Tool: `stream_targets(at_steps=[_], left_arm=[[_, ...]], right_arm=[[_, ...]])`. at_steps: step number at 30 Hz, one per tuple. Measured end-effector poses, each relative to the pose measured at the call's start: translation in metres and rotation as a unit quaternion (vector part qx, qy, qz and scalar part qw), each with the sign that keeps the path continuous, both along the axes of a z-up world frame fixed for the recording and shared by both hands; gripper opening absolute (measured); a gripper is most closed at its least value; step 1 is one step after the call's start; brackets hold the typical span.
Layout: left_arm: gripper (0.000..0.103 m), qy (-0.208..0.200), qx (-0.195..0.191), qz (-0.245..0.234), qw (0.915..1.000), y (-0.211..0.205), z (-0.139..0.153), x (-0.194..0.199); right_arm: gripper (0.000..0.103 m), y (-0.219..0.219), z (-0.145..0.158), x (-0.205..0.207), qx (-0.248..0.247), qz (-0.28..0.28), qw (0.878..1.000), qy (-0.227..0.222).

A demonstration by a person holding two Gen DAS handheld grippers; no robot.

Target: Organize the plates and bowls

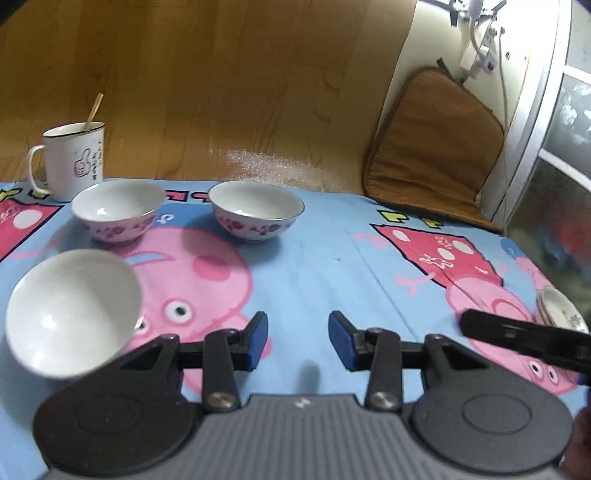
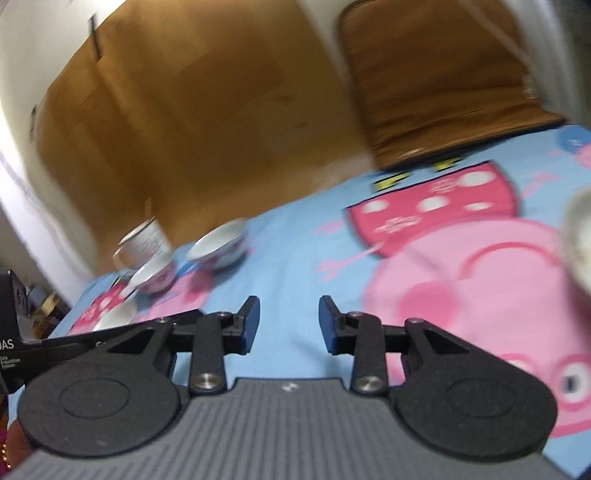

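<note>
Three bowls (image 1: 255, 210) sit on the cartoon sheet ahead-left, plates (image 1: 561, 310) right. Both my left gripper (image 1: 298, 339) and right gripper (image 2: 289, 319) hang parted, empty; next I pick a bowl.

A wooden floor (image 1: 221, 92) is seen beyond the left gripper, with a glossy patch of light reflected on it. Ahead and to the right, a brown cushion (image 1: 436, 147) is leaned against a pale wall (image 1: 421, 33), where a white cable (image 1: 502, 85) is hung.
</note>
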State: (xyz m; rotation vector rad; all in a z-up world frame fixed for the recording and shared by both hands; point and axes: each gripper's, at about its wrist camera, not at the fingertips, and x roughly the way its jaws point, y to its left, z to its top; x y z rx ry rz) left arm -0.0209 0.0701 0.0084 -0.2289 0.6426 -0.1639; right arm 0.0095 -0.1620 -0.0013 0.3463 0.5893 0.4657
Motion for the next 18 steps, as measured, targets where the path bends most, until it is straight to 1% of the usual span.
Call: stream_targets(at_steps=[4, 7, 10, 12, 14, 15, 16, 18], left_arm=[[0.037, -0.019, -0.042, -0.016, 0.9988, 0.020, 0.008, -0.028], [0.037, -0.039, -0.062, -0.007, 0.9973, 0.042, 0.021, -0.048], [0.037, -0.057, -0.067, 0.030, 0.9956, 0.070, 0.036, -0.065], [0.037, -0.060, -0.044, 0.078, 0.9942, 0.090, 0.042, -0.069], [0.037, -0.054, -0.030, 0.114, 0.9915, 0.104, 0.041, -0.067], [0.037, -0.042, -0.035, 0.129, 0.9901, 0.113, 0.037, -0.064], [0.037, -0.030, -0.050, 0.136, 0.9890, 0.122, 0.032, -0.061], [0.037, -0.016, -0.070, 0.142, 0.9873, 0.131, 0.025, -0.058]], right_arm=[[0.037, 0.028, 0.003, 0.002, -0.015, 0.036, 0.999, 0.005], [0.036, 0.047, 0.009, 0.004, -0.025, 0.057, 0.998, 0.002], [0.036, 0.062, 0.016, 0.011, -0.024, 0.065, 0.998, -0.010], [0.036, 0.077, 0.022, 0.014, -0.029, 0.082, 0.996, -0.018], [0.036, 0.094, 0.027, 0.017, -0.031, 0.102, 0.994, -0.022], [0.036, 0.103, 0.029, 0.019, -0.033, 0.113, 0.993, -0.023], [0.036, 0.112, 0.030, 0.021, -0.035, 0.122, 0.992, -0.024], [0.036, 0.130, 0.030, 0.026, -0.041, 0.137, 0.989, -0.025]])
